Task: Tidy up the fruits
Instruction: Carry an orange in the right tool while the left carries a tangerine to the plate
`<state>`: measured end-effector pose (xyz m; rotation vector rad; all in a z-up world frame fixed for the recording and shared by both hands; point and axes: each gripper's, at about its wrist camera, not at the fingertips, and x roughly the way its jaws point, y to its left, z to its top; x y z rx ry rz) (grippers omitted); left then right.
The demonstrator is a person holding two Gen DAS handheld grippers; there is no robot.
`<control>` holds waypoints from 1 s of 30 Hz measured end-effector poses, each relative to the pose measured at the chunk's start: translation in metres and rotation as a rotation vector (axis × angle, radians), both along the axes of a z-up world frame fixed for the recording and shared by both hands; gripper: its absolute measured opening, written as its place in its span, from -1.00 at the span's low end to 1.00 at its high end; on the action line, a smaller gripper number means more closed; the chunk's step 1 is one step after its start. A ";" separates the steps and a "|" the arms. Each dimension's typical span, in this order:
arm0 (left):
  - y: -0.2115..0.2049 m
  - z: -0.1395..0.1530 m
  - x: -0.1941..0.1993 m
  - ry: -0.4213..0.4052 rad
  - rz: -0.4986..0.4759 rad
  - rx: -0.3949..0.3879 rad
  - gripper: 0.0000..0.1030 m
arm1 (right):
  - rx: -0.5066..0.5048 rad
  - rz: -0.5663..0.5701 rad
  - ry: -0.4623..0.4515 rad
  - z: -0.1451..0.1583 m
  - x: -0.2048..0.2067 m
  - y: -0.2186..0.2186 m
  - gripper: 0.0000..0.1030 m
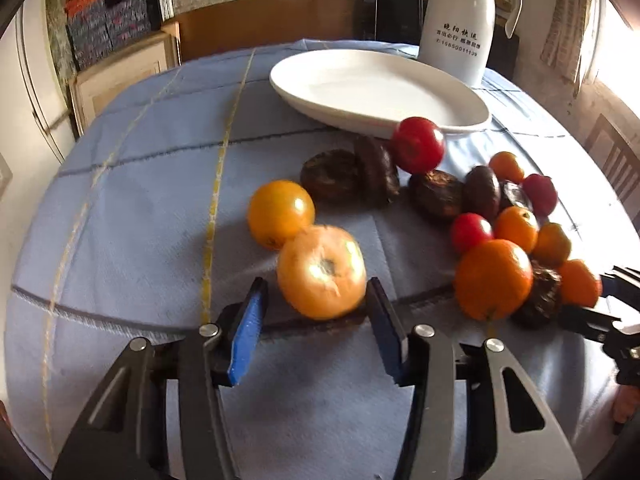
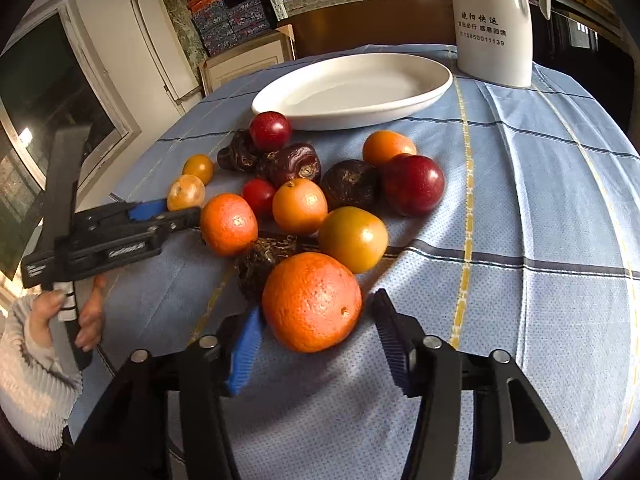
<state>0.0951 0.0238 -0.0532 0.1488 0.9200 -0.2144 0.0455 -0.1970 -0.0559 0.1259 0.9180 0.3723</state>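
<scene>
Cluttered storeroom kind of place, shelves of boxes lining the back wall, and a desk (image 2: 560,240) wearing a blue checked cloth. I'm using the white oval plate (image 2: 352,92) as the landmark since it's sitting toward the back of the desk with nothing on it. A tall white jug (image 2: 494,24) with printed writing is standing just behind the plate.

All the fruit is lying in a loose pile on the cloth in front of the plate. A red plum (image 2: 270,130) is sitting right against the plate's near rim, dark brown wrinkly fruits (image 2: 294,164) are crowding in just in front of it, and oranges, yellow ones and more red ones are filling the rest of the pile, many of them touching.

The left gripper (image 1: 316,312) is sitting open, jaws spread on either side of a pale orange fruit (image 1: 322,272) at the edge of the pile farthest from the plate. One pad is looking very close to the skin, but I can't tell if it's touching. A yellow-orange fruit (image 1: 280,214) is resting right against it on the plate side.

The right gripper (image 2: 320,332) is also open, jaws wide around a big orange (image 2: 312,300) at the near end of the pile. A dark brown fruit (image 2: 260,264) is pressing against that orange beside the blue pad, and a yellow fruit (image 2: 353,238) is sitting just behind it toward the plate.
</scene>
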 end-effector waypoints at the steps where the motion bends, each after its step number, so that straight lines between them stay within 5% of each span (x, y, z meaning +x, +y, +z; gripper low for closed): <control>1: -0.003 0.000 0.000 -0.008 -0.011 0.003 -0.19 | 0.002 0.006 -0.002 0.000 -0.001 0.001 -0.10; 5: -0.011 -0.001 -0.009 -0.036 -0.032 0.025 -0.25 | -0.008 0.006 -0.015 0.001 -0.002 0.002 -0.11; 11: -0.012 0.026 -0.024 -0.096 -0.041 -0.041 -0.25 | -0.023 -0.005 -0.125 0.022 -0.019 0.001 -0.12; 19: -0.039 0.081 0.043 -0.137 -0.056 -0.104 -0.25 | -0.018 -0.081 -0.242 0.094 0.032 -0.006 -0.12; 24: -0.052 0.069 0.102 -0.075 -0.035 -0.114 -0.25 | -0.001 -0.107 -0.177 0.090 0.110 0.009 -0.12; 30: -0.051 0.034 0.142 0.017 -0.020 -0.131 -0.13 | -0.019 -0.111 -0.058 0.052 0.172 0.027 -0.09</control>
